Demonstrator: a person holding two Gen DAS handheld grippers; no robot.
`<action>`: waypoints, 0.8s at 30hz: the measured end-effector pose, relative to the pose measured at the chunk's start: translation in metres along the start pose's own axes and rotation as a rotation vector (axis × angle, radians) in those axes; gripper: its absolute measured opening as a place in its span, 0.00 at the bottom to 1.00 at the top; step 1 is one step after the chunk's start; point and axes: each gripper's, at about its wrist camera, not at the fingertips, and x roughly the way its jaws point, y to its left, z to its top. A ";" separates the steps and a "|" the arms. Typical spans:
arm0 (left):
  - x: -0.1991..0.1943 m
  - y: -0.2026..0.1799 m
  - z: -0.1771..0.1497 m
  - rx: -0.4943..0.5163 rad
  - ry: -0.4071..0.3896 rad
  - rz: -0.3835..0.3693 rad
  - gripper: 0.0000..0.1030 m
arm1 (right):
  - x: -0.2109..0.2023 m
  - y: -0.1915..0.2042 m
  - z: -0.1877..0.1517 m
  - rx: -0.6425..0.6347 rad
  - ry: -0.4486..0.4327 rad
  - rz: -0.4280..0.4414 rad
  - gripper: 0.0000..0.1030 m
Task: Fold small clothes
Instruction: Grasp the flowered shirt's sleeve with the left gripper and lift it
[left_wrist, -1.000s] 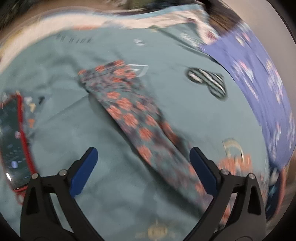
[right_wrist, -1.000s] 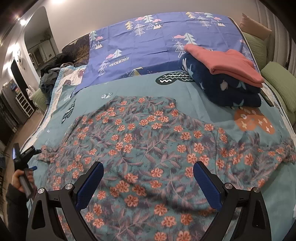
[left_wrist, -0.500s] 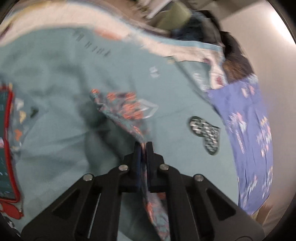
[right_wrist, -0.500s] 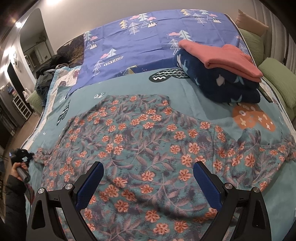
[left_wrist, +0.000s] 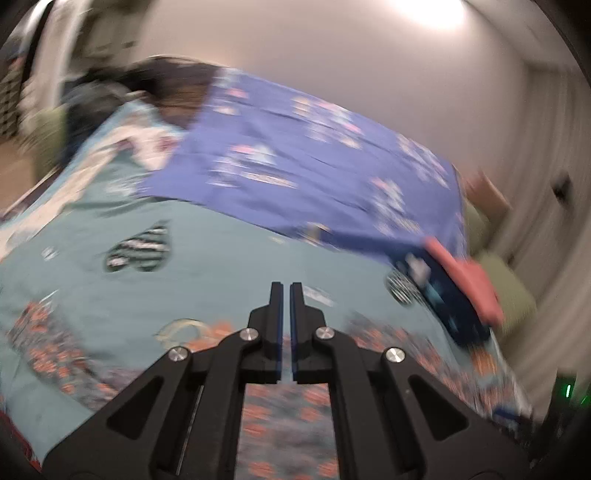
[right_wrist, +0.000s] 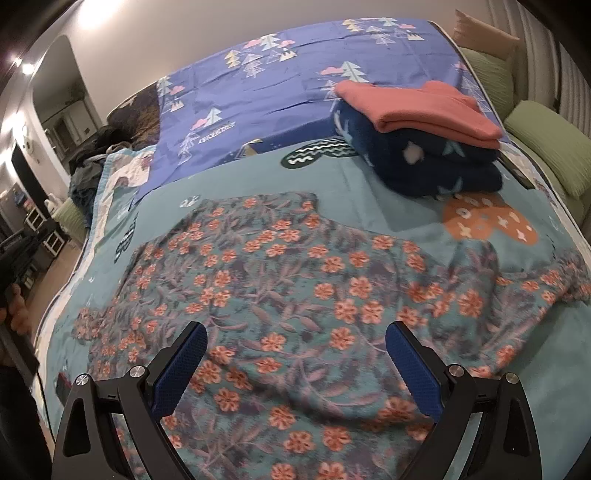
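A teal garment with orange flowers (right_wrist: 295, 295) lies spread on the bed, sleeves out to both sides. My right gripper (right_wrist: 295, 362) is open and hovers just above its near middle, touching nothing. My left gripper (left_wrist: 285, 291) is shut, its jaws pressed together. The blurred flowered cloth (left_wrist: 284, 413) shows below and behind its fingers. I cannot tell whether cloth is pinched between them. In the right wrist view the left gripper sits at the far left edge, held in a hand (right_wrist: 14, 310) beside the garment's left sleeve (right_wrist: 92, 325).
A folded stack of a pink garment (right_wrist: 417, 107) on a navy blanket (right_wrist: 424, 162) sits at the back right. A purple tree-print sheet (right_wrist: 295, 74) covers the far bed. Green pillows (right_wrist: 546, 147) lie on the right. A clothes heap (right_wrist: 92, 162) is at the back left.
My left gripper closed on the sleeve, then swung up and round so its view now looks across the bed. The right gripper stayed open and dropped slightly closer to the garment.
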 end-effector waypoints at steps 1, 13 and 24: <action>0.002 -0.012 -0.005 0.029 0.014 0.001 0.04 | -0.002 -0.003 -0.001 0.005 0.000 -0.002 0.96; 0.005 0.233 -0.083 -0.624 0.104 0.493 0.60 | 0.005 -0.010 -0.009 0.002 0.035 0.033 0.96; 0.009 0.355 -0.152 -1.087 -0.003 0.553 0.40 | 0.026 0.008 0.000 -0.024 0.051 0.064 0.96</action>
